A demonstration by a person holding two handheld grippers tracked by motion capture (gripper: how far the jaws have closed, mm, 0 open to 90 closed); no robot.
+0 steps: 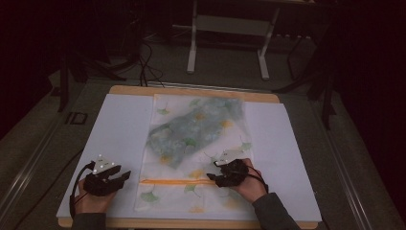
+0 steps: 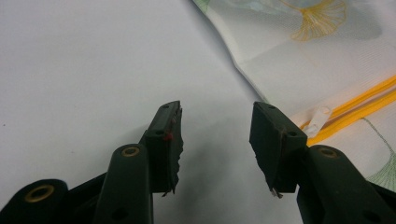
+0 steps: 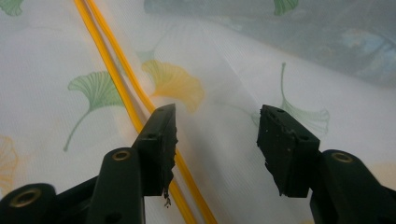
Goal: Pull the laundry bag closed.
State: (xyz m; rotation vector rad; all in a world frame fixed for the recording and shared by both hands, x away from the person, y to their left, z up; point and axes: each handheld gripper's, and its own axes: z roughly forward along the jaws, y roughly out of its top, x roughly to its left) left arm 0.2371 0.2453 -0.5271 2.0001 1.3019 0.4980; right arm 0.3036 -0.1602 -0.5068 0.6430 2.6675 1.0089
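Bag point(image 1: 196, 143): white mesh zip bag with ginkgo-leaf print, flat on the white sheet point(image 1: 119, 129), a grey-blue garment point(image 1: 191, 132) showing through the mesh ahead of the right gripper.
Zip point(image 3: 112, 70): orange, crossing the bag on the near side; runs under the left jaw in the right gripper view.
Pull tab point(image 2: 319, 116): white, at the zip's end on the bag's edge, just beyond the right-hand jaw in the left gripper view.
Left gripper point(image 2: 215, 140): jaws apart, nothing between them, resting on the sheet just off the bag's edge.
Right gripper point(image 3: 217, 135): jaws wide apart over the mesh beside the zip, holding nothing.
Step judged: taking the pull tab to work the zip.
Method, left: shift toward the tab, jaws either side of it, close on the tab alone, not the mesh.
Method, right: pinch the fabric close beside the zip to keep it taut.
Risk: loose mesh bunching ahead of the slider; pull along the zip line, low and steady.
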